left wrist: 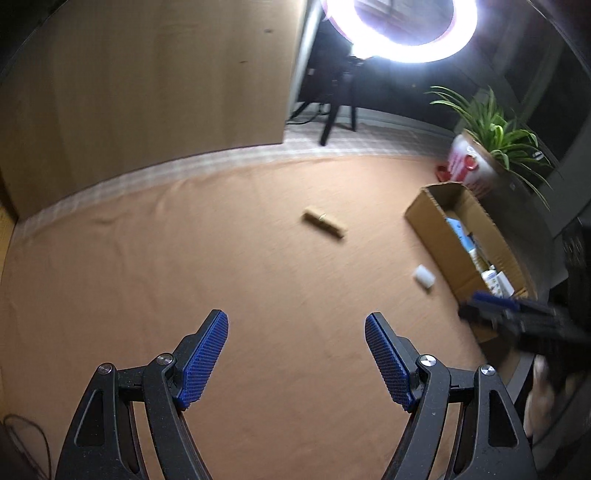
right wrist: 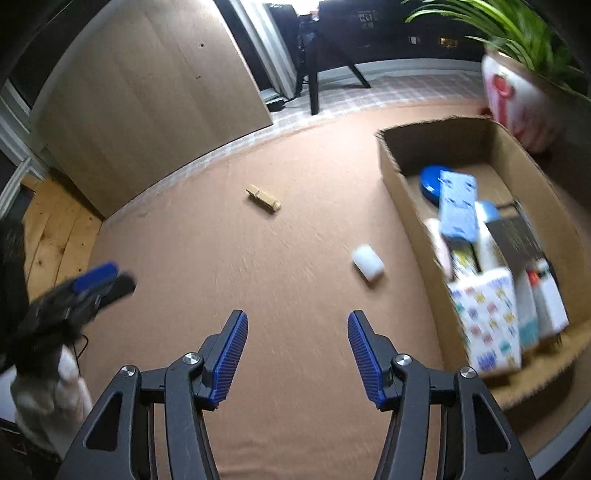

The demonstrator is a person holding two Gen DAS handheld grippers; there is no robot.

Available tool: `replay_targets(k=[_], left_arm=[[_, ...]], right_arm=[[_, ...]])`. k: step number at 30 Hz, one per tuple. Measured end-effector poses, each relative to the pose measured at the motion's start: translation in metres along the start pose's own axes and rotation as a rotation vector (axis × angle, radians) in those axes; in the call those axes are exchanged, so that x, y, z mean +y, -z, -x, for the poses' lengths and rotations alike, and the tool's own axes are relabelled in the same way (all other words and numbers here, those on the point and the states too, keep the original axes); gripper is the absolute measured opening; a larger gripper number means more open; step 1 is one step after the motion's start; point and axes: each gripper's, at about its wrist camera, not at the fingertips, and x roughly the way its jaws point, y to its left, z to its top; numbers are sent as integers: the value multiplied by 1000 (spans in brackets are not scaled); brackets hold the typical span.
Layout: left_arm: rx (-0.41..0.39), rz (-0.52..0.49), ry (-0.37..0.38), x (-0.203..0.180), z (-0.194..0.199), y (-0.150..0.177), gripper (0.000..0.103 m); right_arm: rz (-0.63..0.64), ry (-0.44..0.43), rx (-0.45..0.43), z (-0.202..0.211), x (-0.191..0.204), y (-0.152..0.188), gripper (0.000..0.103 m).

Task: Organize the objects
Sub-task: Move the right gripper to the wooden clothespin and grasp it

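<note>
A broad table (right wrist: 258,295) covered in a soft orange-brown cloth with fine creases carries everything. A large flat sheet of cardboard (right wrist: 147,103) stands upright at its far left edge. Along the right edge lies a long, open corrugated cardboard box (right wrist: 406,206), already packed with a blue round lid, a pale blue carton, a patterned white carton and other small packages. Just past the box's far end, at the far right corner, stands a glazed white-and-red pot (right wrist: 513,99) with long green leaves. A bright ring light (left wrist: 402,29) on a dark tripod stands beyond the far edge.

Two loose things remain on the cloth: a tan wooden block (right wrist: 263,198), oblong and lying slantwise near the middle toward the far edge, and a small white rounded cylinder (right wrist: 367,264) on its side just beside the box's left wall.

The left gripper (left wrist: 296,360) and right gripper (right wrist: 297,354), black frames with ribbed blue pads, both hover over the near part of the cloth, spread wide and holding nothing.
</note>
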Motion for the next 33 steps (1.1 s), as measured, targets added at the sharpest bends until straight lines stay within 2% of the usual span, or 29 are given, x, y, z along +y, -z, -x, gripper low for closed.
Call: replay_targets(k=[7,18,27,33], left_arm=[[4,57,-28,36,12,23,80],[7,122,-52,57,21,41,79],[10,183,-90,80,28,51,79],[11,213,-104,91,30,58,79]], right_arm=[[13,17,25,-34,4,-34,46],[46,-13,65,-83,25,-87,39],[113,60,103,-132,47,-118,37],[133,97,135,-153,49,-125,26]])
